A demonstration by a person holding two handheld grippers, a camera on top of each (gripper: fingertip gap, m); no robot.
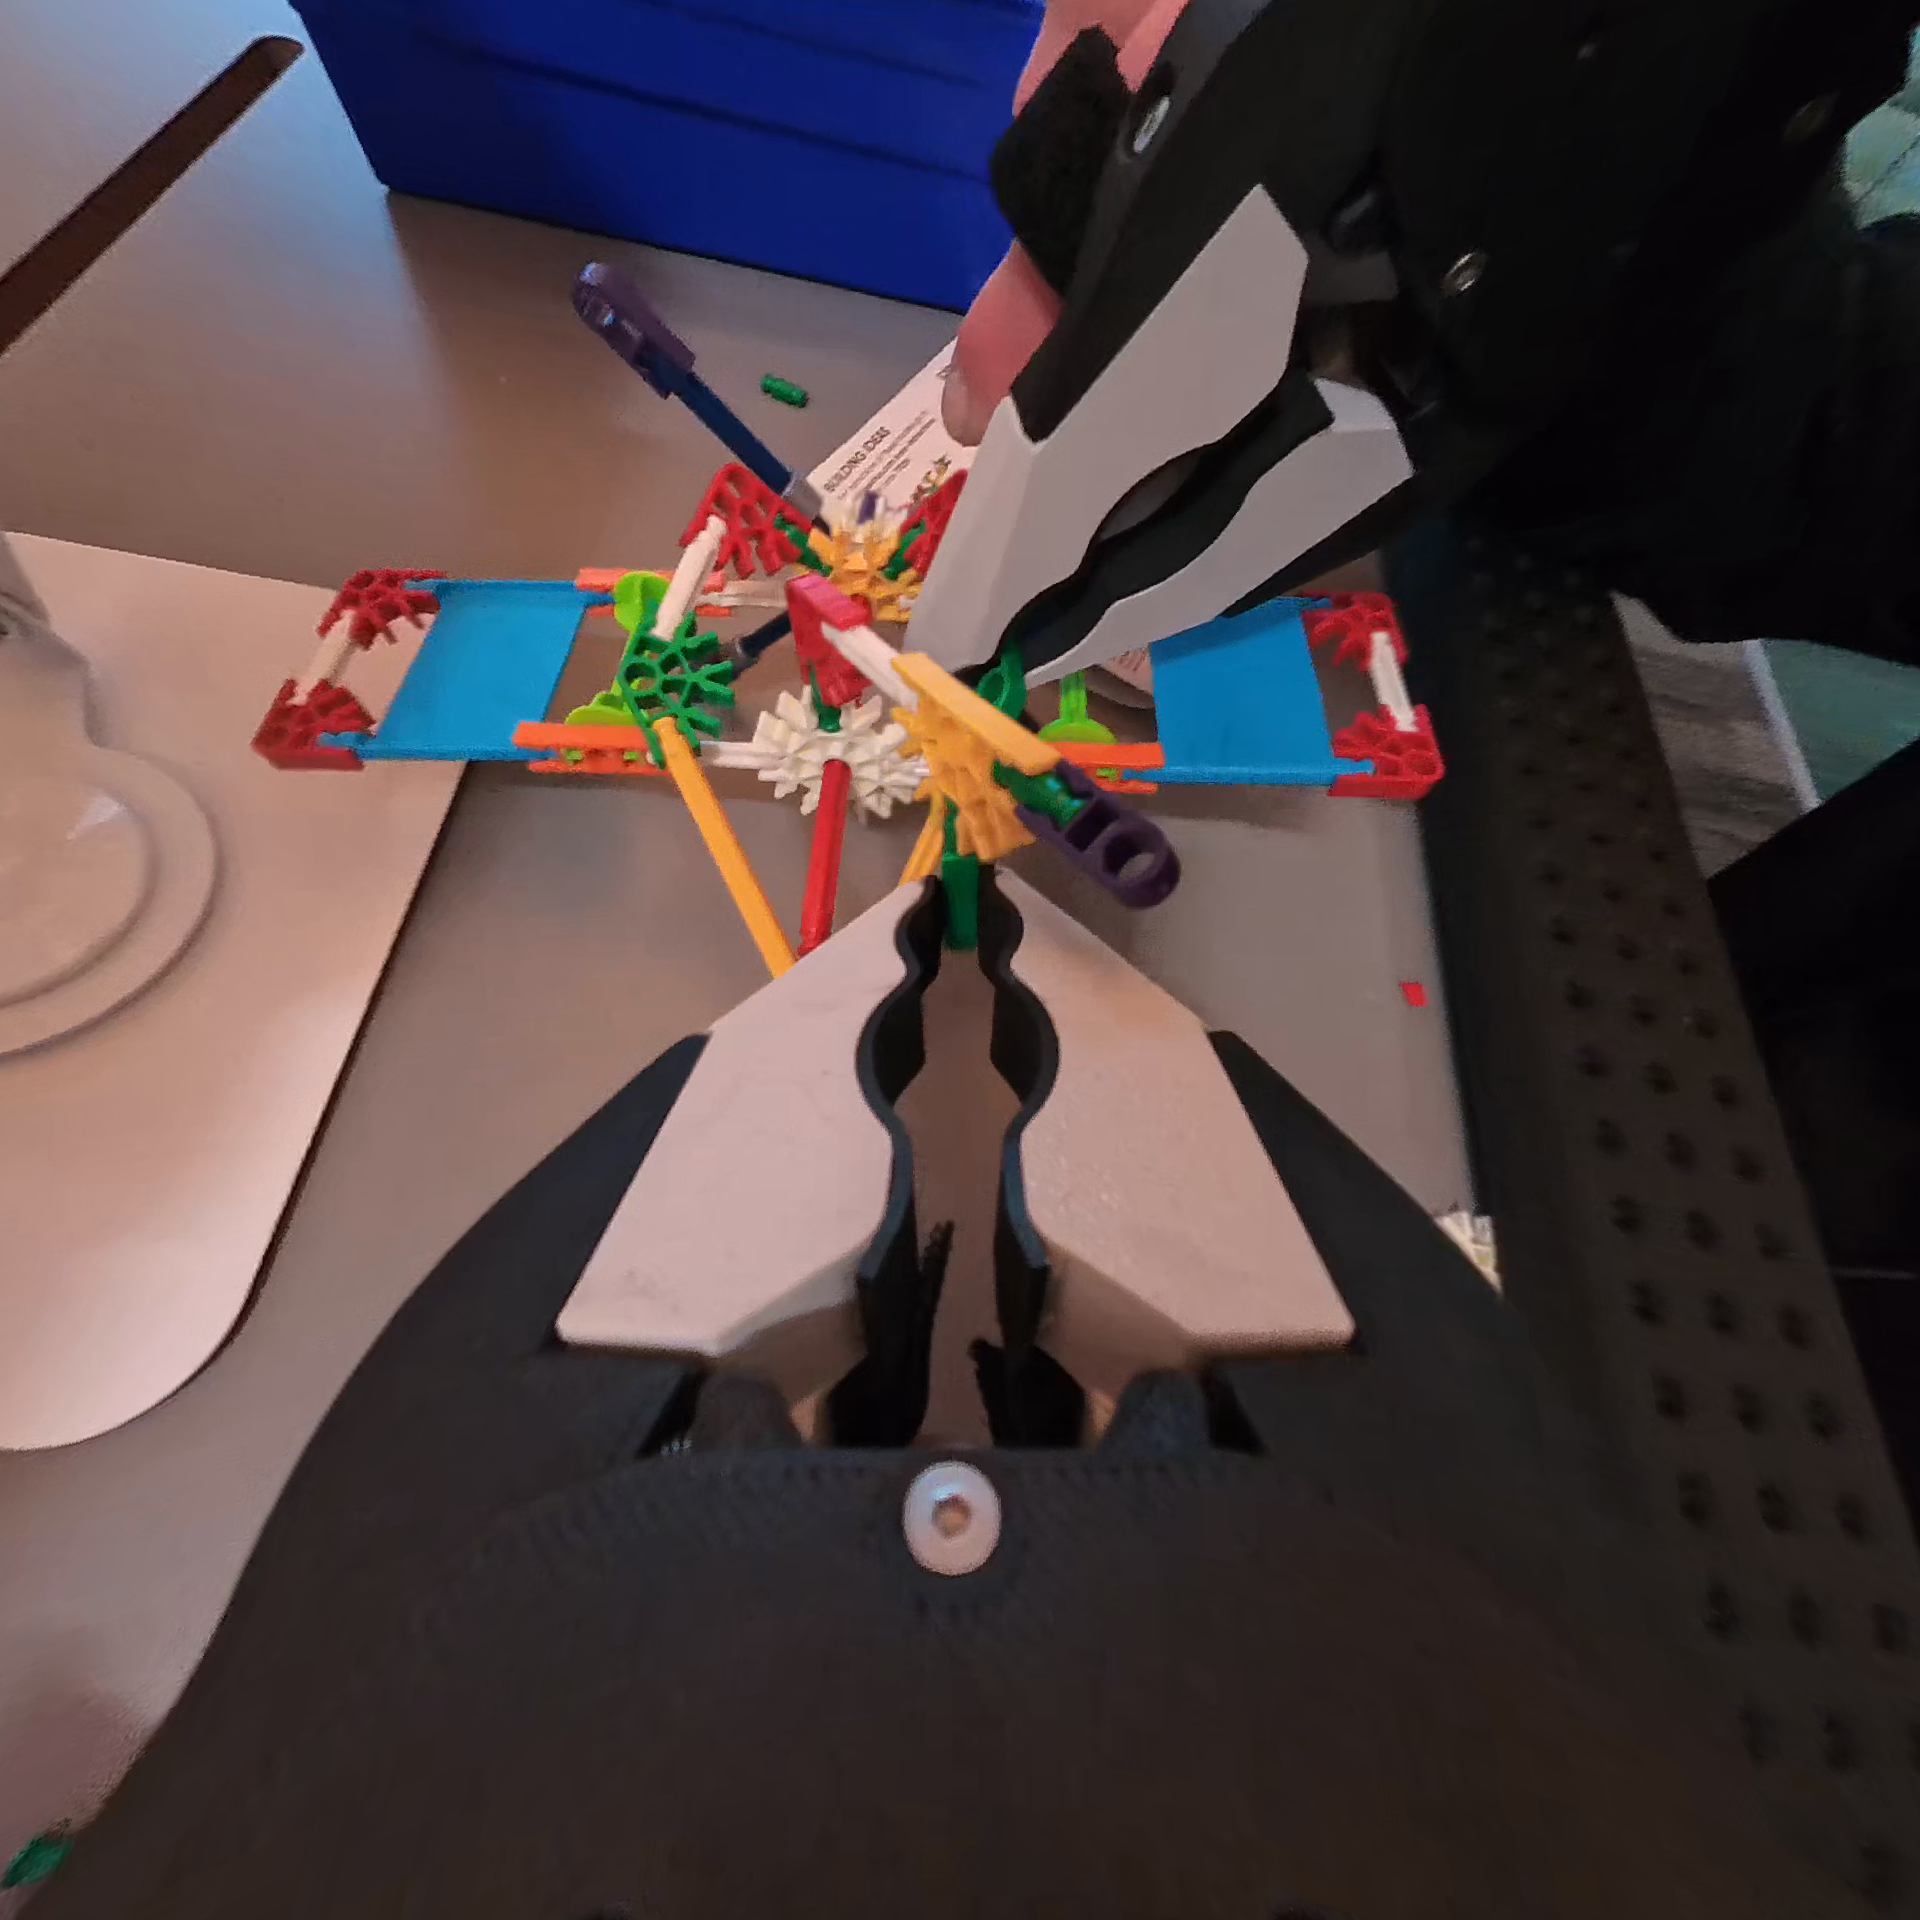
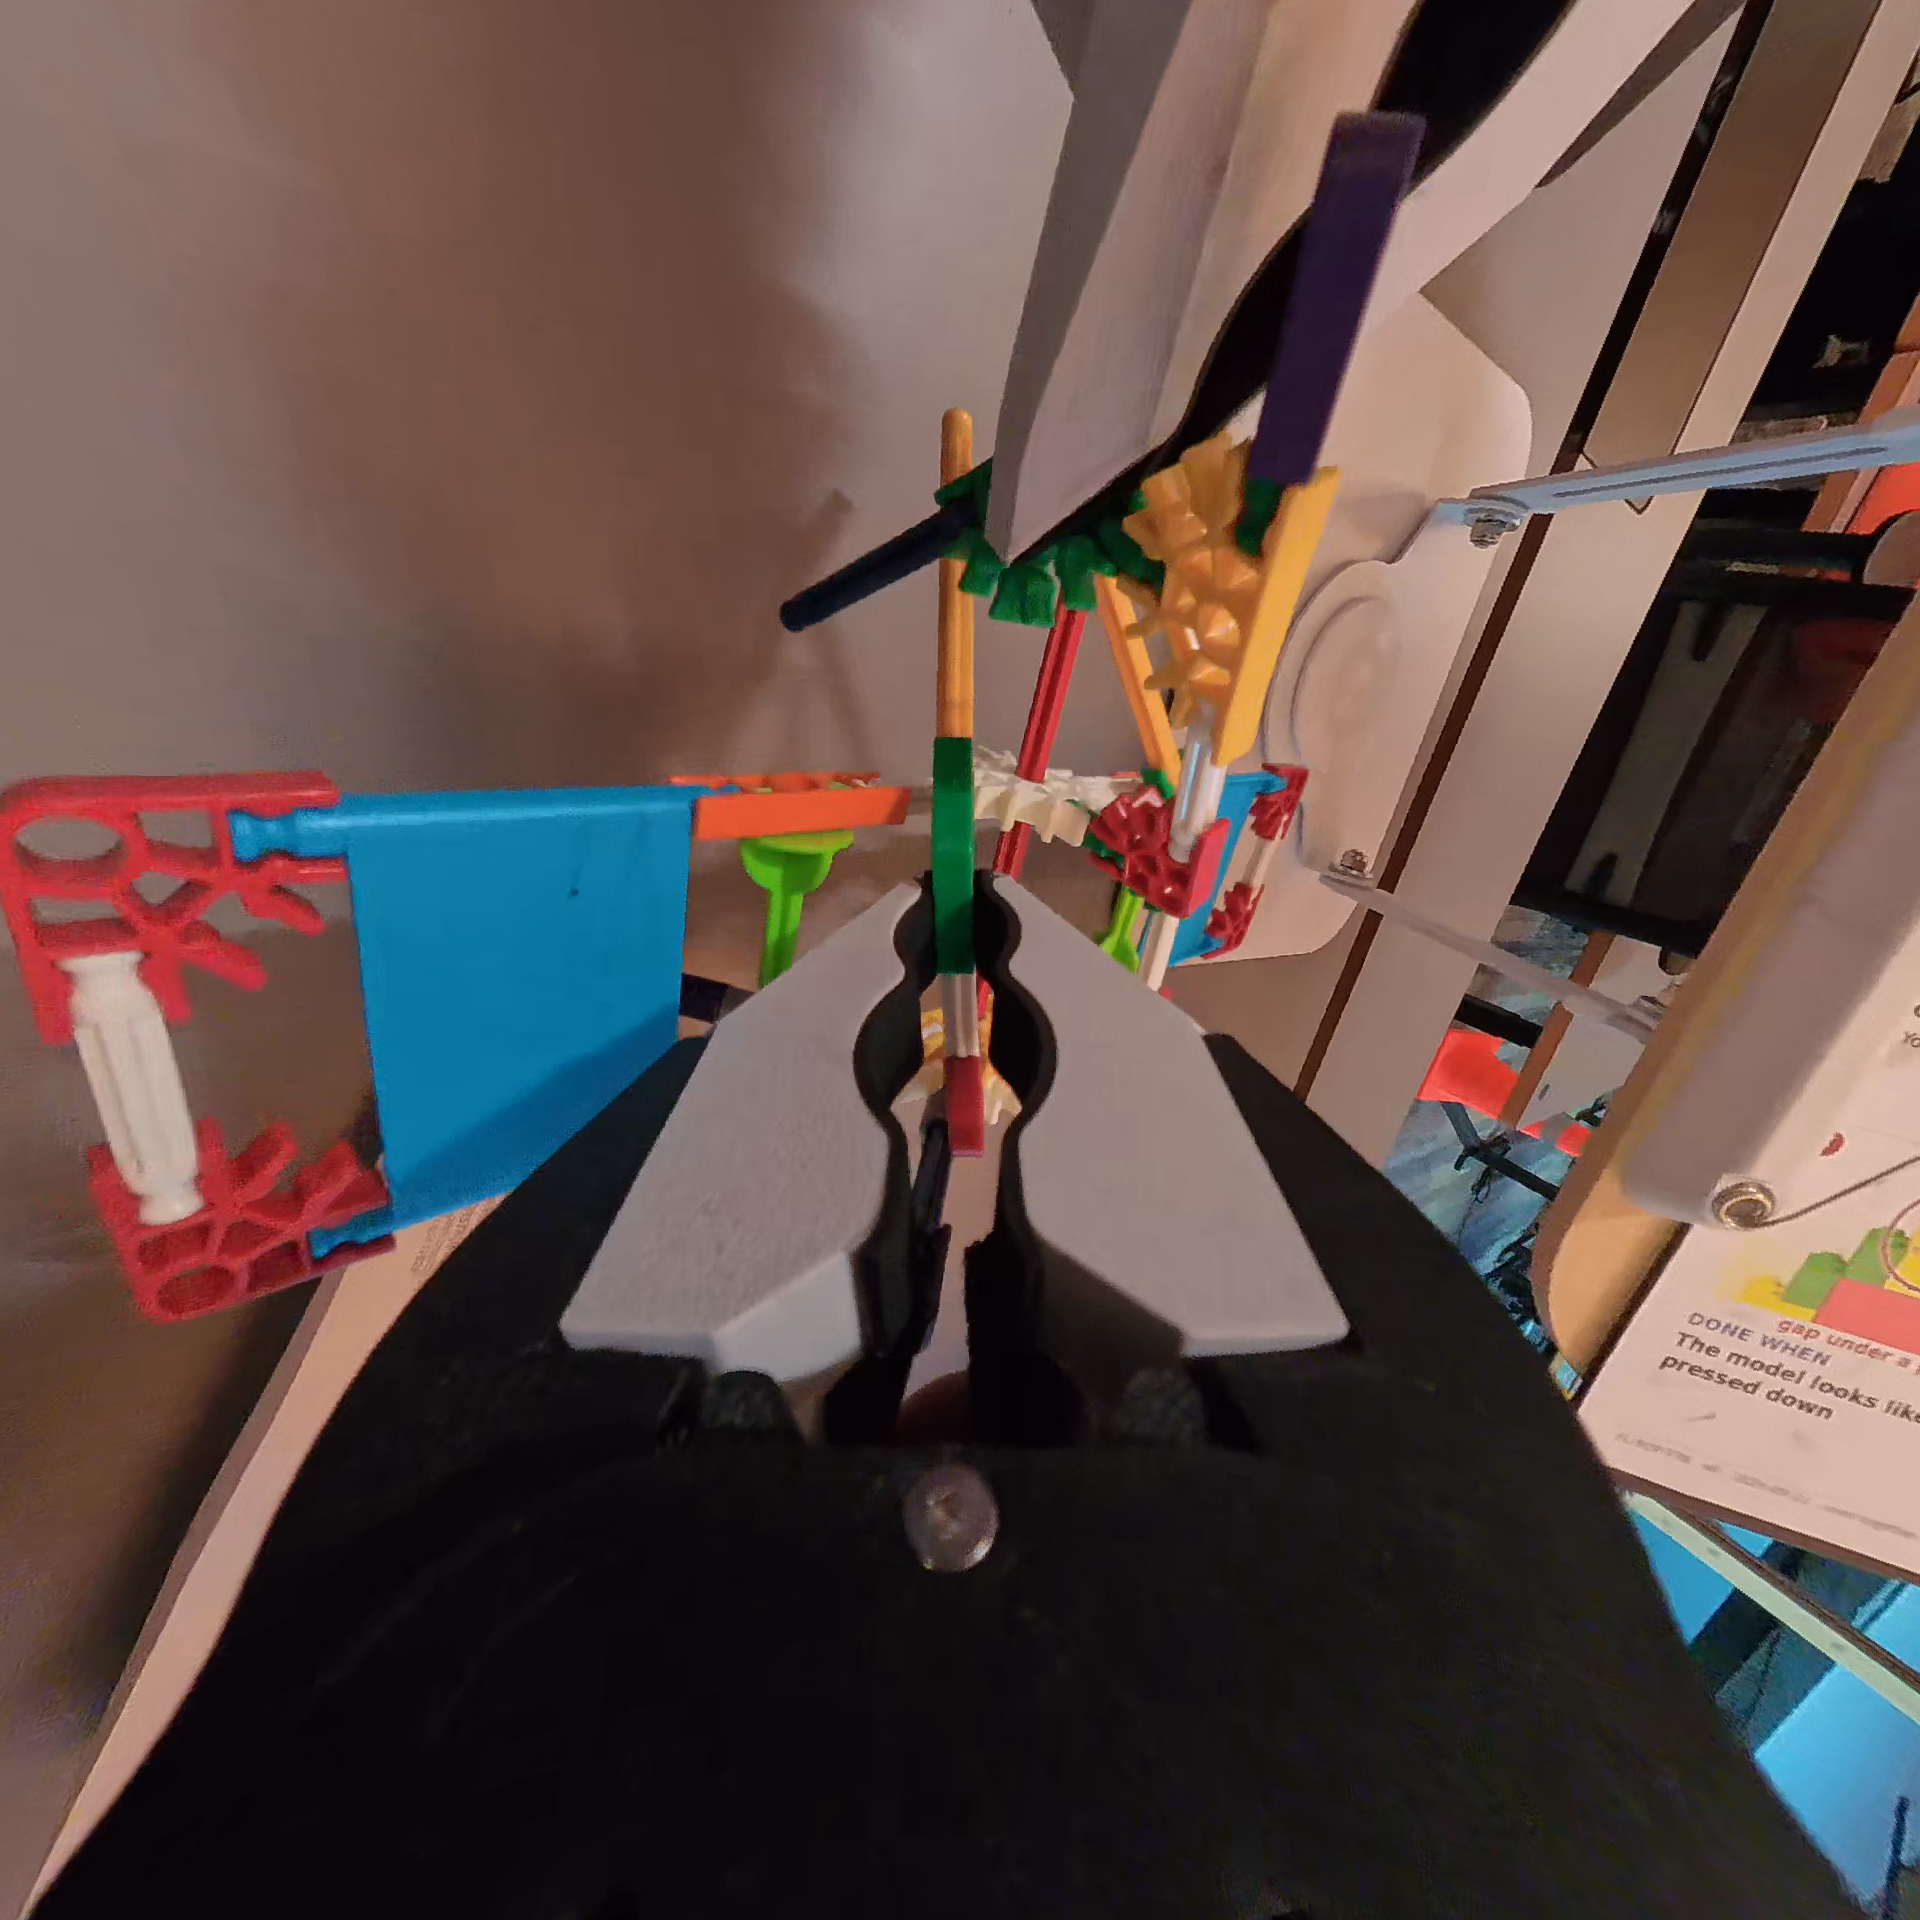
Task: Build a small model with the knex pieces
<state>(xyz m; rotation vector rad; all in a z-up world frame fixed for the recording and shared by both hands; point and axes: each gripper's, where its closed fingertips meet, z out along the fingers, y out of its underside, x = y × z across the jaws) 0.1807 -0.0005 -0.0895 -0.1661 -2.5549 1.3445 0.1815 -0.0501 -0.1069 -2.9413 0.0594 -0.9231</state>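
A colourful rod-and-connector toy model [image 1: 821, 738] stands on the grey table, with blue panels, red corner pieces, and white and yellow star connectors. My left gripper [image 1: 958, 914] is shut on a green rod [image 1: 961, 896] at the model's near side. My right gripper [image 1: 971, 670] reaches in from the upper right, held by a hand, with its tips at the model's middle. In the right wrist view the right gripper [image 2: 951, 894] is shut on a green connector [image 2: 951, 821] seen edge-on. The left gripper [image 2: 1006, 551] comes down from above onto green pieces beside a yellow connector [image 2: 1205, 582].
A blue bin [image 1: 675, 104] stands at the back. A white board [image 1: 208, 1143] with a clear dome lies at the left. A black perforated strip [image 1: 1662, 1039] runs along the right. A loose small green piece [image 1: 784, 390], a leaflet [image 1: 883, 457] and a printed sheet [image 2: 1766, 1403] are nearby. Some 6 centimeters of space lies between my two pairs of fingers.
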